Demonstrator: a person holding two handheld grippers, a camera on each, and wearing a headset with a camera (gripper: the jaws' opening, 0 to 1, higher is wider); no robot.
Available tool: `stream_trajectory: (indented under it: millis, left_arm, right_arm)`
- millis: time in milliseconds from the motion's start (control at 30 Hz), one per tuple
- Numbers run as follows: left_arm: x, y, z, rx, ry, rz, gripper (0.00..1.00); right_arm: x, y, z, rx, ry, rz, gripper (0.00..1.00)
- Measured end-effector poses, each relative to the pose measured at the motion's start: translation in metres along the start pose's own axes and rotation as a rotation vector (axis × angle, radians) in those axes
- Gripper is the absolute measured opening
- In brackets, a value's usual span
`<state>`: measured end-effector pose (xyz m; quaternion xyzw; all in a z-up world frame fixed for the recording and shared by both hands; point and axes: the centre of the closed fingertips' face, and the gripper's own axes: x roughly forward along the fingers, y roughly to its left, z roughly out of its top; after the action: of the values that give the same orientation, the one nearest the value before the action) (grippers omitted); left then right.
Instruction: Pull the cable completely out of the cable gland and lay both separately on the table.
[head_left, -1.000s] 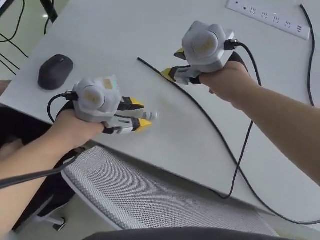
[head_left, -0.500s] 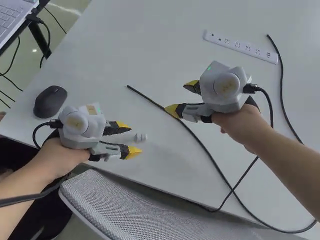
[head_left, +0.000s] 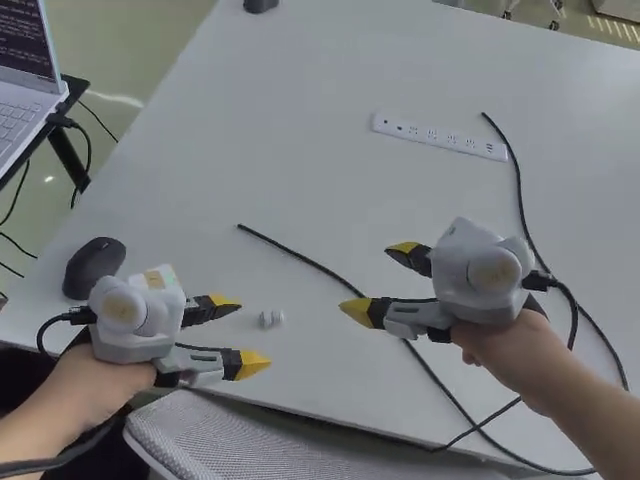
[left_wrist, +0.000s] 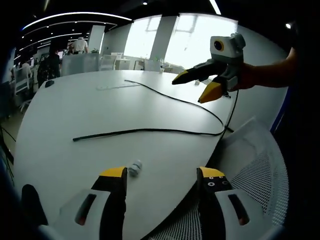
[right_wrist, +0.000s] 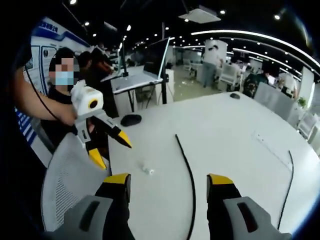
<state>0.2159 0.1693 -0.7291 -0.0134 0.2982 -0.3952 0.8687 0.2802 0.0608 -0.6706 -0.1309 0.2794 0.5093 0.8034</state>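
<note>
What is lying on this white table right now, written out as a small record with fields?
table: white
cable: black, lying loose on the table
cable gland: small, white, on the table apart from the cable
left gripper: open, empty, near the cable gland
right gripper: open, empty, over the cable
other items: power strip, mouse

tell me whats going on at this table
A person holds a two-jaw tool in each hand above a white table. The black cable lies stretched out on the table, and the small white cable gland lies by itself, apart from the cable, just ahead of the left tool. The right tool hovers over the cable. Both tools are open and hold nothing, so the two parts look separated and laid down.
</note>
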Motion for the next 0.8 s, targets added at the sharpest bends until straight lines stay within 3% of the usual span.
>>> stream_trajectory:
  millis: [67, 267, 400, 600, 800]
  left_arm:
    - [-0.001, -0.003, 0.005, -0.024, -0.02, -0.012, 0.6]
    - [-0.003, -0.011, 0.007, -0.013, 0.003, -0.021, 0.66]
    - [-0.008, -0.01, 0.01, -0.032, -0.01, -0.027, 0.7]
    - [-0.017, -0.007, 0.013, -0.043, -0.007, -0.018, 0.8]
    - [-0.019, -0.007, 0.004, -0.052, 0.028, -0.027, 0.9]
  right_arm:
    - [-0.011, 0.0, -0.005, 0.031, -0.024, -0.004, 0.64]
    - [-0.041, -0.002, -0.032, 0.106, -0.041, -0.034, 0.68]
    - [-0.057, 0.0, -0.051, 0.177, -0.053, -0.039, 0.7]
    - [-0.072, 0.011, -0.081, 0.182, -0.028, -0.012, 0.78]
    - [-0.072, 0.02, -0.098, 0.154, -0.022, 0.032, 0.93]
